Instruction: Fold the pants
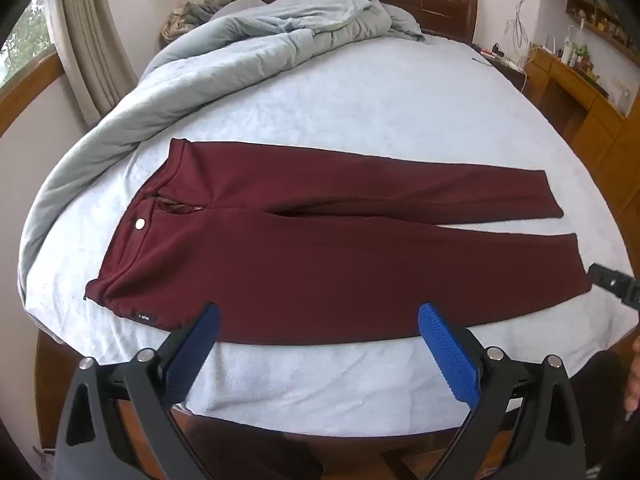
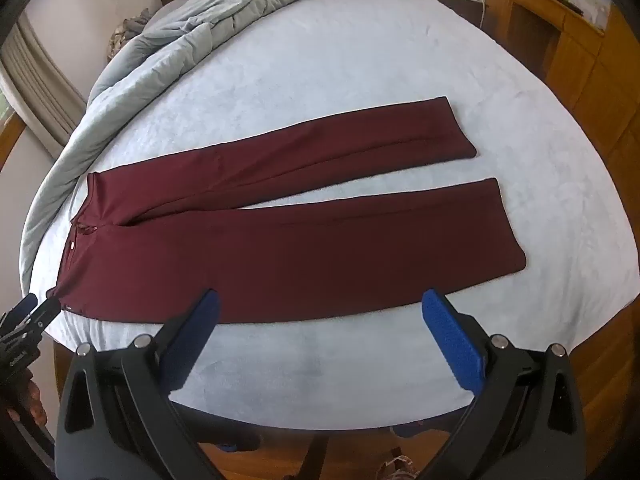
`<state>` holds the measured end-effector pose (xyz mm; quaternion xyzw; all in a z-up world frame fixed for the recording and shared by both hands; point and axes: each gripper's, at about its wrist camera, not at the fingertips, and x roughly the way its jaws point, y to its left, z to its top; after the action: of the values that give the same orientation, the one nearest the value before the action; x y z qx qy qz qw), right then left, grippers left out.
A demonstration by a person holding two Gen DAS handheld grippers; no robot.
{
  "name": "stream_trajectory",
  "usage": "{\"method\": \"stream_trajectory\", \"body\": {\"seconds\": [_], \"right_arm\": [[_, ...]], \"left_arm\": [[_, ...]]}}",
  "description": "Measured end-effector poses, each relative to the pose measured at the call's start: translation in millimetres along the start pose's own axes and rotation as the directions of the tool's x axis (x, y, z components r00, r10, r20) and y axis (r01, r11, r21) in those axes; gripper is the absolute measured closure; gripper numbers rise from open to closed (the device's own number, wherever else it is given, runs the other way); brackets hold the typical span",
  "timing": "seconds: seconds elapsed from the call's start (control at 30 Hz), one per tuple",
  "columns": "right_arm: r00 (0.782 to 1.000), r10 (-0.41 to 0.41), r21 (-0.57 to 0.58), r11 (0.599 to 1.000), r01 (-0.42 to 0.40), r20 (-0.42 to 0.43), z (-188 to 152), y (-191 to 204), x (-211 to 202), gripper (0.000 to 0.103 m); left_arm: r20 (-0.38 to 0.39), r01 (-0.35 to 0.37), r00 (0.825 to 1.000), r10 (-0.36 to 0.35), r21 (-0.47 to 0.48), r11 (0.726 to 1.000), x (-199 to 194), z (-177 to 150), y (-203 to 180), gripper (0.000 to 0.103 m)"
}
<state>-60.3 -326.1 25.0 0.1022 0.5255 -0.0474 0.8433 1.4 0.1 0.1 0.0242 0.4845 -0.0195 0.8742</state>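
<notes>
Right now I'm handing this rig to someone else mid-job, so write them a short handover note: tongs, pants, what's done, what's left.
Left tongs: open, empty, over the near edge of the pants, toward the waist end.
Right tongs: open, empty, over the near edge of the near leg.
Pants: dark red, spread flat on the pale blue bed, waistband to the left, both leg hems to the right, legs slightly apart. Fly looks open.
Grey duvet: bunched at the far left, off the pants.
Done: pants laid out flat. No fold made yet.
Left: every fold; probably one leg over the other first.
</notes>
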Motion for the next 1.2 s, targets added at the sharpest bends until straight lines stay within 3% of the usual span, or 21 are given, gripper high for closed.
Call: {"method": "stream_trajectory", "body": {"seconds": [0.2, 0.4, 1.2], "right_arm": [[1.000, -0.022, 0.002, 1.000, 0.022, -0.004, -1, -2, 8, 0.002], [1.000, -0.029, 0.022, 0.999, 0.029, 0.003, -1, -5, 9, 0.002], [0.999, -0.049, 0.014, 0.999, 0.049, 0.017, 0, -2, 12, 0.002]], "left_arm": [[0.045, -0.054, 0.998, 0.052, 0.033, 0.998, -5, 4, -8, 0.004], [0.047, -0.029, 0.998, 0.029, -0.007, 1.000, -10, 14, 1, 0.004], [0.033, -0.026, 0.999, 0.026, 0.000, 1.000, -4, 16, 7, 0.004]]}}
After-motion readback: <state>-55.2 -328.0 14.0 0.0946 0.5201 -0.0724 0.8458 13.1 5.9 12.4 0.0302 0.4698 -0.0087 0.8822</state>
